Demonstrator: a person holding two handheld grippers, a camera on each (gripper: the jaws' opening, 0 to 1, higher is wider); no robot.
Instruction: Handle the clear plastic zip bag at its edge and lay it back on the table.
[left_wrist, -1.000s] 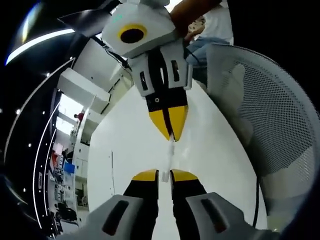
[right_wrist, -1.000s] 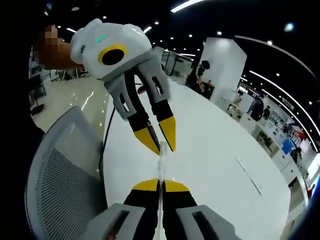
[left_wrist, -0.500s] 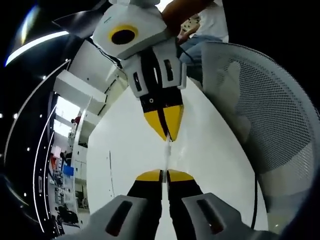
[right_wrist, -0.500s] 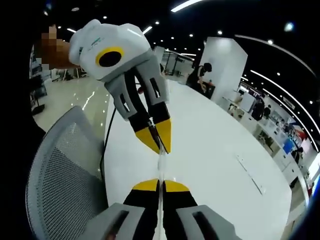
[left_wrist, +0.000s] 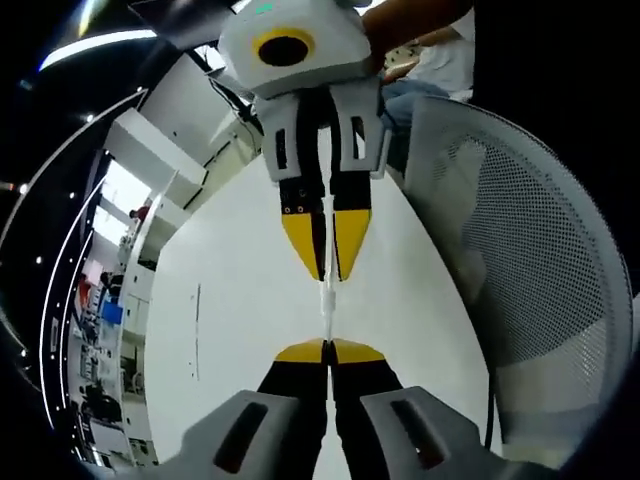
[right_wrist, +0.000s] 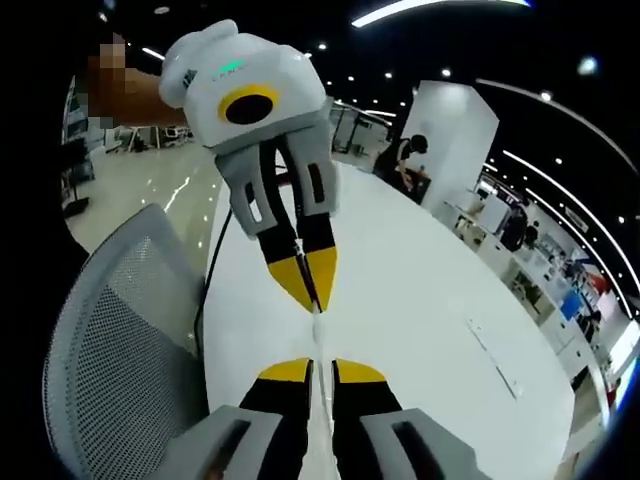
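Pinching the clear zip bag (left_wrist: 325, 300) edge-on, L hand-held gripper (left_wrist: 327, 350) and R hand-held gripper (right_wrist: 311, 369) both clamp it above the white tabletop (right_wrist: 420, 300). Bag's nearly invisible, just a thin strip btwn tips; mesh chair (left_wrist: 520, 260) sits at tabletop edge.

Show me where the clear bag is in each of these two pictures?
Left gripper view: bag edge-on at centre, stretched between both grippers' yellow tips.
Right gripper view: bag edge-on, low centre, between the tips.
Shared landmark: mesh chair beside the white table.
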